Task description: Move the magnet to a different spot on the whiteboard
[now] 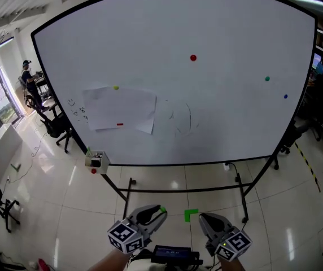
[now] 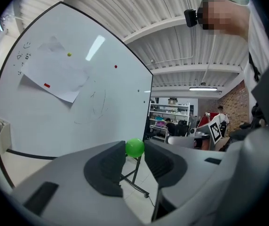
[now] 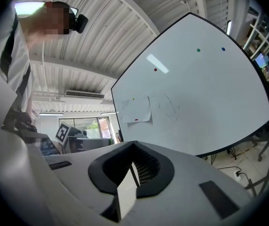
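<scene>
Between tips of left claw (image 1: pixel 161 211) — green magnet (image 2: pixel 135 147), well apart from whiteboard (image 1: pixel 235 33).

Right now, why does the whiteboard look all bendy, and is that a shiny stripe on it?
Head view: the wide lens bows the whiteboard edges outward; lighting is even. Left gripper view: a ceiling light glares as a bright stripe on the board; the green magnet in the jaws looks sharp. Right gripper view: same bend, smaller glare patch.
</scene>
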### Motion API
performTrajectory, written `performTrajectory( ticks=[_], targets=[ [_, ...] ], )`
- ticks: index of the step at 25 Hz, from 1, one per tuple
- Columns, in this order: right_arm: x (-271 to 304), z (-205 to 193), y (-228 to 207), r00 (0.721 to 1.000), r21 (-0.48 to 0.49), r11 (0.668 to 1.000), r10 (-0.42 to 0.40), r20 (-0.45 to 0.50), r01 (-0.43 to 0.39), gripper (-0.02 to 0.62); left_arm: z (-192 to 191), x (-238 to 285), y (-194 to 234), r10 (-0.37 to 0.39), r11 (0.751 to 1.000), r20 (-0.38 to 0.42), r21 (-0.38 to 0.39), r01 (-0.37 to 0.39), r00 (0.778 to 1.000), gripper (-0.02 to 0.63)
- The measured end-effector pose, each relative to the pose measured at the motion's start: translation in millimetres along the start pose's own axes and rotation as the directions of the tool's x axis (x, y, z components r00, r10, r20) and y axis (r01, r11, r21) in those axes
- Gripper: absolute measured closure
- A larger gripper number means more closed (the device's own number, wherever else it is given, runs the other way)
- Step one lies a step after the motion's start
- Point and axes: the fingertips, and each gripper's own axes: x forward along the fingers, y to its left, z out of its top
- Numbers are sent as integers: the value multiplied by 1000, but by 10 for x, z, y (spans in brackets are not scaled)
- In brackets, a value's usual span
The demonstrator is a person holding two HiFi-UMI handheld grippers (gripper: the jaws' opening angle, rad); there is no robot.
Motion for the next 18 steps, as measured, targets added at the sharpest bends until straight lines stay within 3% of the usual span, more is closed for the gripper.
performTrajectory(
  ticks=[8, 18],
  targets=[
    [-31, 17, -109, 999, -8, 999, 44, -4, -44, 565, 40, 126, 45, 63, 997, 18, 35, -64, 998, 450],
    [-123, -40, -229, 999, 13, 999, 52, 6, -52, 565, -134, 269, -85, 68, 997, -14, 26, -68, 998, 451]
  ],
)
